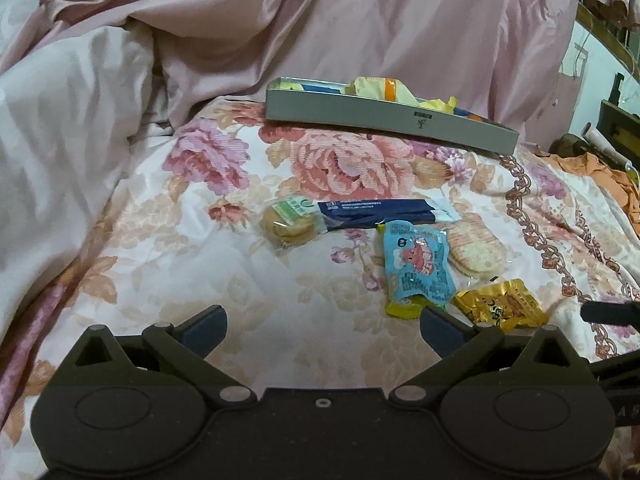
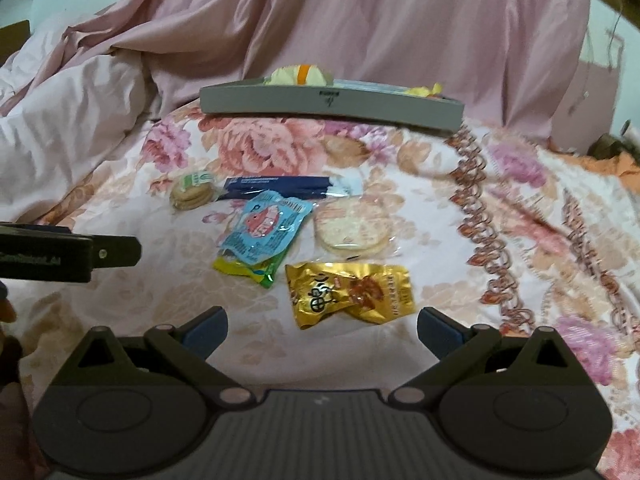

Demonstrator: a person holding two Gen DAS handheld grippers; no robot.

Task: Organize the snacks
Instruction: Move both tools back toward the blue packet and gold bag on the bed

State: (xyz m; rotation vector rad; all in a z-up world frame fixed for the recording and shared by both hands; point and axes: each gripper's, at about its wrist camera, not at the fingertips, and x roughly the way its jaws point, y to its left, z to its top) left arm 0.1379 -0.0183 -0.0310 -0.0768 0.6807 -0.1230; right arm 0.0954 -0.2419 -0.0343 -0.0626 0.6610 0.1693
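Several snack packets lie on a floral bedspread [image 1: 200, 272]. A gold packet [image 2: 350, 293] lies just ahead of my right gripper [image 2: 322, 326], which is open and empty. Beyond it are a light blue packet [image 2: 266, 226] lying over a yellow-green one [image 2: 250, 269], a clear pack of pale rice crackers [image 2: 352, 229], a dark blue packet [image 2: 276, 186] and a small cookie pack [image 2: 191, 194]. My left gripper [image 1: 323, 326] is open and empty over bare bedspread, left of the blue packet [image 1: 418, 266] and gold packet [image 1: 502, 305]. A grey tray [image 1: 384, 114] at the back holds yellow wrappers.
Pink bedding [image 1: 280, 28] is heaped behind and to the left of the tray [image 2: 328, 106]. Orange cloth [image 1: 608, 176] and dark furniture lie at the far right. The left gripper's side shows as a black bar [image 2: 68, 254] at the left of the right wrist view.
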